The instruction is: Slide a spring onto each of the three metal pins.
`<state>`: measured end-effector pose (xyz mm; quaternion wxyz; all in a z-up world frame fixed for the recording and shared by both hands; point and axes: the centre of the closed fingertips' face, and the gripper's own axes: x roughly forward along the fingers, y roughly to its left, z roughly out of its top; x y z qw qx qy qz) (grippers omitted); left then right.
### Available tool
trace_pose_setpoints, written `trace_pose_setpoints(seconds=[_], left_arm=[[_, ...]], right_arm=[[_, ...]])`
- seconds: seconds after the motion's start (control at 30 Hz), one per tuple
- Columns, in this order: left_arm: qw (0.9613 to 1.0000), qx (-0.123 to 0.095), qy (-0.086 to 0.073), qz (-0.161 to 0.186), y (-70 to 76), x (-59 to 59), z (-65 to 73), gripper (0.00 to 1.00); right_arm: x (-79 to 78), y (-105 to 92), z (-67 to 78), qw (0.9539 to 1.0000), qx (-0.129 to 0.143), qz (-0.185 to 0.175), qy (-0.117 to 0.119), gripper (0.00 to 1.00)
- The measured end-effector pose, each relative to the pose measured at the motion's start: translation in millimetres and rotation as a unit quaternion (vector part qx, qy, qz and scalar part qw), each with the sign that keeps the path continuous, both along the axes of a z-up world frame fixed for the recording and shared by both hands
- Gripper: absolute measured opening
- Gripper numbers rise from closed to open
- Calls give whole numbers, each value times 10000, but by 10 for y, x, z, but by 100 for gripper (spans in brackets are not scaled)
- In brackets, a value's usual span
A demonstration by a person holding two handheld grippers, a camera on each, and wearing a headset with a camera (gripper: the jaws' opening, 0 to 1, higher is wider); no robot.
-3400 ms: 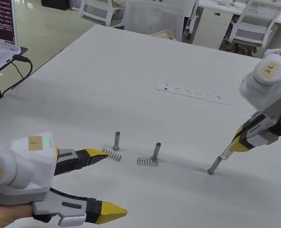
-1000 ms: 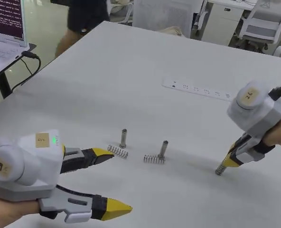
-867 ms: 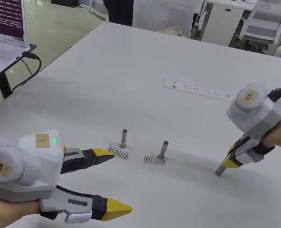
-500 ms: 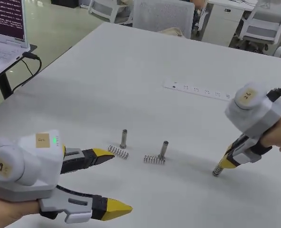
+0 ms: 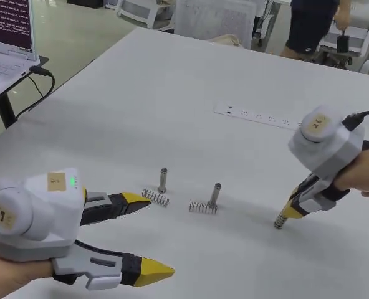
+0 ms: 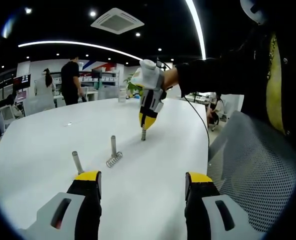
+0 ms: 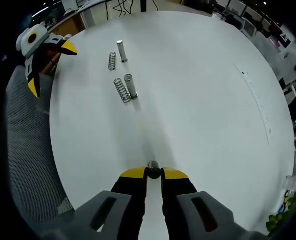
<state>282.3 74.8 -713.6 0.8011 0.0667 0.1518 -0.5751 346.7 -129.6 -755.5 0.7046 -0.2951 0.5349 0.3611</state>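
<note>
The right tongs (image 5: 288, 212) clamp a spring (image 5: 280, 220) sleeved over one pin (image 7: 153, 167) on the white surface (image 5: 172, 112), while the left tongs (image 5: 154, 235) hover apart.

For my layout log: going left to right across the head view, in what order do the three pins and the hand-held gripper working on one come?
left pin → middle pin → right pin, inside a spring → right hand-held gripper
</note>
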Motion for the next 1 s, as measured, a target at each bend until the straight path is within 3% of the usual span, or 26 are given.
trace_pose_setpoints(seconds=[0.67, 1.0], left_arm=[[10000, 2, -7, -4, -7, 0, -2, 64], [10000, 16, 1, -19, -15, 6, -8, 64]], right_arm=[[13, 52, 33, 9997, 35, 182, -141, 17], [82, 99, 200, 9987, 151, 210, -440, 20]])
